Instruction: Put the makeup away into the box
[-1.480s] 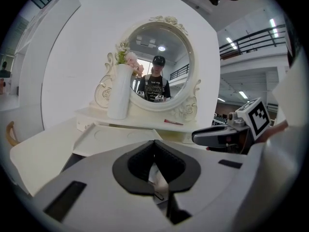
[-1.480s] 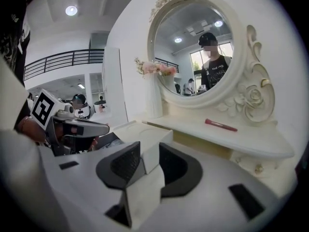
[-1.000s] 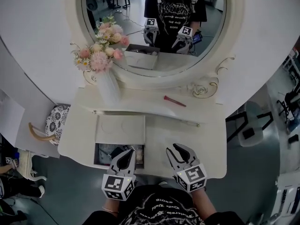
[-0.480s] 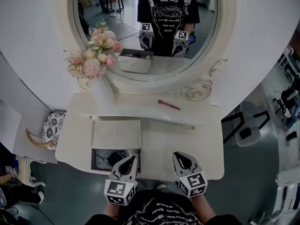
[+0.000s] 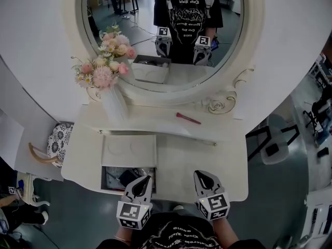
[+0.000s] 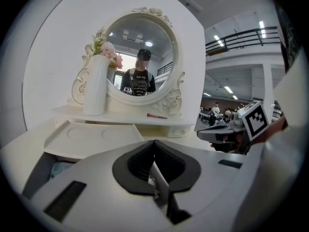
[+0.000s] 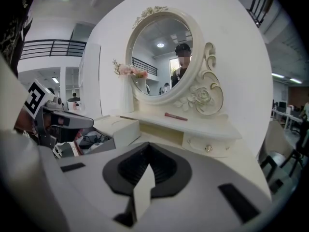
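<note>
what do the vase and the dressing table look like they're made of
Vase: probably glazed ceramic; white, opaque, with a soft sheen. Dressing table: likely painted wood or moulded board; cream, with a smooth satin top and raised scrolls and roses around the mirror.

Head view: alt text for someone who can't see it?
Left gripper and right gripper, both shut and empty, hover at a dressing table. Its open box sits front-left; a red makeup stick lies on the shelf under the mirror.
</note>
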